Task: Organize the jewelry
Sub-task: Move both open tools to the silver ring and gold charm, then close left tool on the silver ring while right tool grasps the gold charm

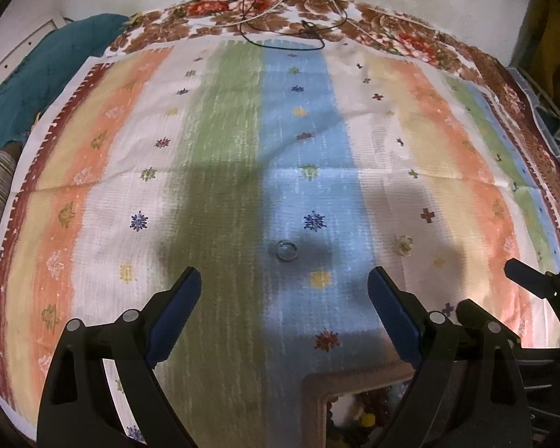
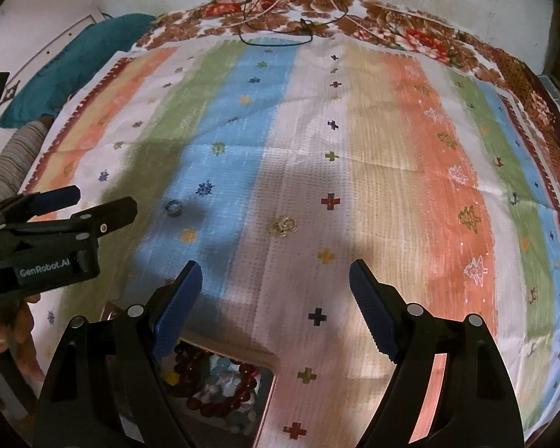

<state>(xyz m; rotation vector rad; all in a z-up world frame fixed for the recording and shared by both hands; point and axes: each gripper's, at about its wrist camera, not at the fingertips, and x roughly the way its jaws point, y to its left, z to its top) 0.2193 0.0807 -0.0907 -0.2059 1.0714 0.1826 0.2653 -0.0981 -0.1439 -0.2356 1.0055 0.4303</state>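
Both tools are being held angled down over the striped cloth point(image 1: 224, 149), side by side. The left tool point(image 1: 283, 291) is being presented with its 2 blue pads spread wide and nothing between them; its line of sight is falling on a small clear-blue ring point(image 1: 286, 250), which is lying just ahead of the fingertips on the blue stripe, apart from both pads. The right tool point(image 2: 276, 280) is likewise being carried wide open and empty; a pale, translucent jewelry piece point(image 2: 282, 227) is lying just ahead of its gap on the white stripe. Its exact kind cannot be told from the blur.

The pairing is judged deliberate: 1 loose piece is being lined up in front of each tool, so that both can be collected without the arms crossing. The wide opening is being kept, it is judged, to clear each small piece before closing.

Below the tools, the brown-rimmed jewelry box point(image 2: 268, 395) is being seen at the near edge of the cloth, with dark red bead bracelets point(image 2: 220, 384) and other mixed pieces already lying inside. The 2 loose pieces are well apart from it, so the sorting is judged unfinished.

A black cable point(image 1: 280, 43) is lying at the far edge of the cloth, clear of the work.
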